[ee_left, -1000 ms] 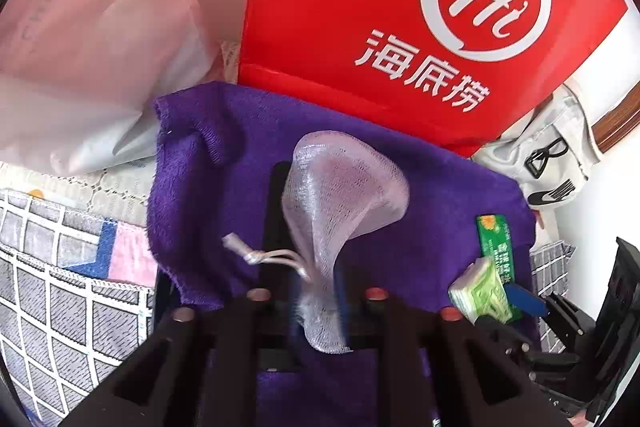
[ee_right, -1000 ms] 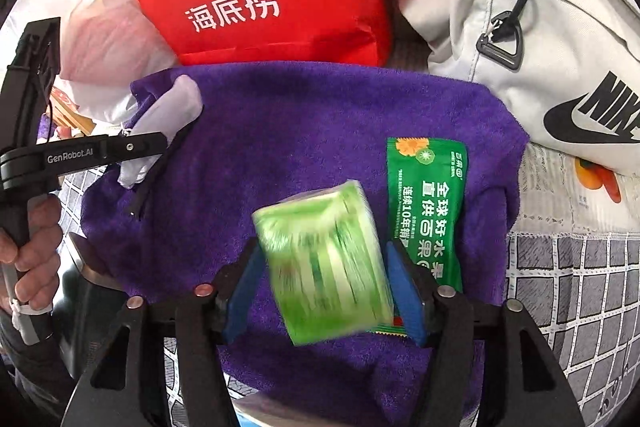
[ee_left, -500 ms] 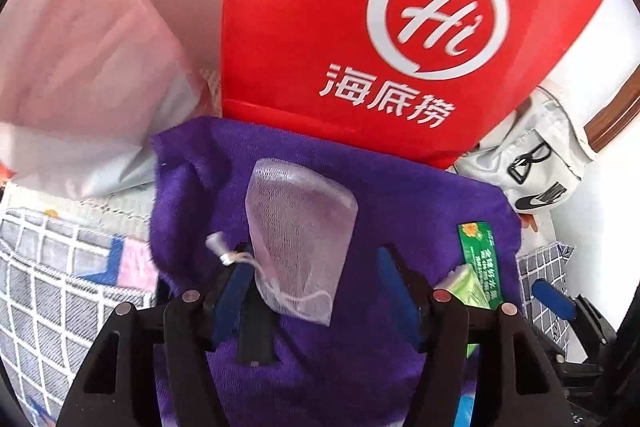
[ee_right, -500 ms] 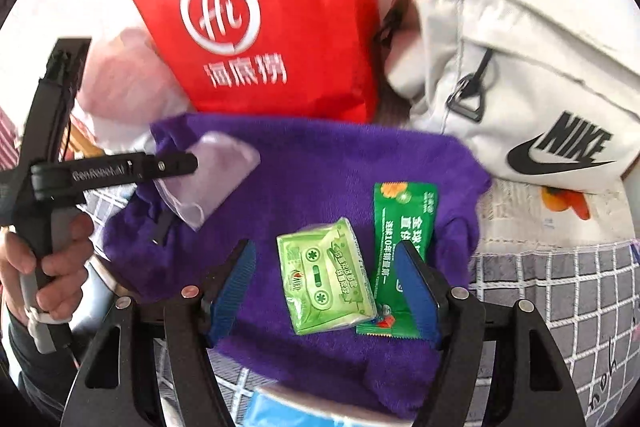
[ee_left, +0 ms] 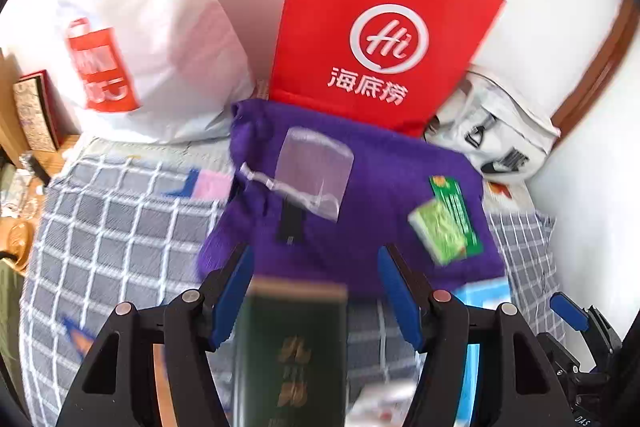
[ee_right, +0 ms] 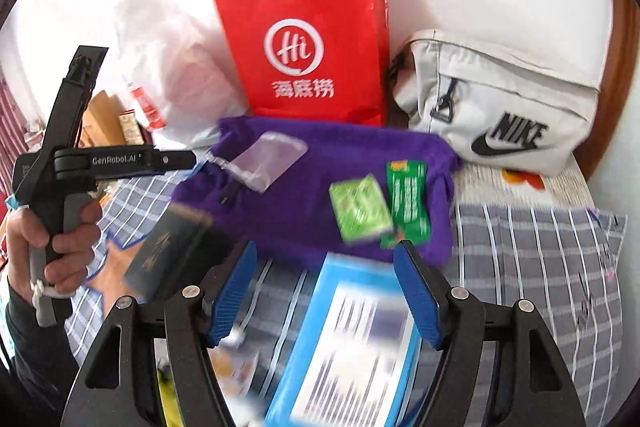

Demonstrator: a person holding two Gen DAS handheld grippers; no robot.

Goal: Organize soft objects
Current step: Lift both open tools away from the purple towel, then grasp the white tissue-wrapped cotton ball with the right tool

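Left claw (ee_left: 314, 275): held open, nothing gripped.
Right claw (ee_right: 326, 279): held open, empty.
Towel (ee_right: 304, 195): pouch (ee_right: 268, 163) laid far left, tissues (ee_right: 360, 209) right.

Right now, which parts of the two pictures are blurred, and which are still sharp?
Left wrist view: the dark green booklet between the open fingers is smeared, the green tissue pack too; the red bag logo reads clearly. Right wrist view: the blue box in the foreground is streaked; the white Nike bag is sharp. Both bend straight lines near the edges.
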